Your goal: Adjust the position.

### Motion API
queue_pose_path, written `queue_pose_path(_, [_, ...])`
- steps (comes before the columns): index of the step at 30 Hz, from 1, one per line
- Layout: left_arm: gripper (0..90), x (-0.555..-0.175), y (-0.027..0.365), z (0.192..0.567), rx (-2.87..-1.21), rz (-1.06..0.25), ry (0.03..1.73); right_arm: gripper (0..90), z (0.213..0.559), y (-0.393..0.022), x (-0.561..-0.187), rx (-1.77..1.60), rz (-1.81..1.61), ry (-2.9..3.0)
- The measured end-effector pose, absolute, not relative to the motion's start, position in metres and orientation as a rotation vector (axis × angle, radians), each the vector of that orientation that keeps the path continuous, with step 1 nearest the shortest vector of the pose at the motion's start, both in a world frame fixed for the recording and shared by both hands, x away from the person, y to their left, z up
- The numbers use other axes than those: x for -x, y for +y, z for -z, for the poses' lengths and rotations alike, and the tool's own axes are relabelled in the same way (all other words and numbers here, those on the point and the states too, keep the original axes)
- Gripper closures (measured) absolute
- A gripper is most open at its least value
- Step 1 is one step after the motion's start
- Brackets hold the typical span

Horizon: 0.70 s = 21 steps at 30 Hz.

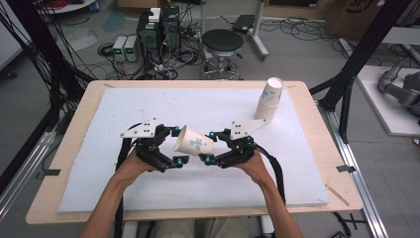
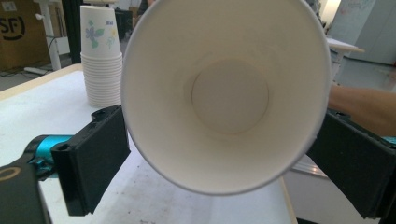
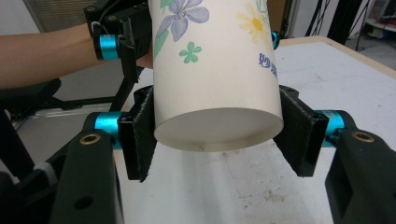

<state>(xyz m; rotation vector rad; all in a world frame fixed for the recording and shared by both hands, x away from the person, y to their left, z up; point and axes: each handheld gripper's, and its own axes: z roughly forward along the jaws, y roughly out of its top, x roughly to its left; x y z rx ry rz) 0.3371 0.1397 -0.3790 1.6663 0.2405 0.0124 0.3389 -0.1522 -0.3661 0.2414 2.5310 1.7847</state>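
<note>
High view: paper cup (image 1: 193,143) held on its side above the white mat (image 1: 148,106), between the two grippers, rim toward the left gripper (image 1: 176,147), base toward the right gripper (image 1: 210,147); stack of paper cups (image 1: 269,101) standing well apart at the far right of the mat, leaning slightly; wooden table (image 1: 74,124) showing around the mat; a forearm entering from the bottom edge behind each gripper; black stool (image 1: 223,43) on the floor beyond the table.

Left gripper view: open mouth of the paper cup (image 2: 229,93) facing the camera, inner bottom visible; left gripper (image 2: 219,163) with a black jaw on either side of the rim, spread wide and close against the cup wall — cannot tell whether the pads press on it or merely flank it; stack of paper cups (image 2: 100,60) upright on the mat behind, at upper left.

Right gripper view: base end of the paper cup (image 3: 215,79) nearest the camera, flower print on its wall; right gripper (image 3: 217,137) closed on the cup near the base — both pads against the wall, cup clear of the mat (image 3: 327,70) below; left gripper (image 3: 126,37) seen beyond, at the far end of the cup.
</note>
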Motion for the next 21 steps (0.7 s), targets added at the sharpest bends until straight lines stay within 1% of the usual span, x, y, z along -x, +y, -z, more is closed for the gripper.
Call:
queue_pose_path(9, [7.0, -0.3412, 0.1317, 0.3799, -1.642, 0.006, 0.229, 37.5, 0.3688, -0.1494, -0.3399, -0.236, -1.785, 2.543])
queue_pose_path(11, [11.0, -0.3419, 0.1313, 0.38, -1.633, 0.009, 0.225, 37.6, 0.3694, -0.1487, -0.3397, -0.234, -1.779, 2.546])
queue_pose_path(13, [12.4, -0.3432, 0.131, 0.38, -1.631, 0.018, 0.217, 37.6, 0.3697, -0.1483, -0.3396, -0.23, -1.783, 2.547])
queue_pose_path(14, [17.6, -0.3434, 0.1306, 0.3798, -1.625, 0.021, 0.211, 37.6, 0.37, -0.1477, -0.34, -0.228, -1.788, 2.546])
queue_pose_path(15, [17.6, -0.3434, 0.1307, 0.3794, -1.621, 0.02, 0.201, 37.6, 0.37, -0.1477, -0.34, -0.228, -1.788, 2.546])
queue_pose_path(16, [21.3, -0.3436, 0.1311, 0.3791, -1.615, 0.018, 0.199, 37.6, 0.3703, -0.1473, -0.3406, -0.21, -1.795, 2.539])
queue_pose_path(21, [23.7, -0.345, 0.1321, 0.3796, -1.594, 0.039, 0.186, 37.7, 0.3695, -0.1479, -0.3404, -0.201, -1.797, 2.537])
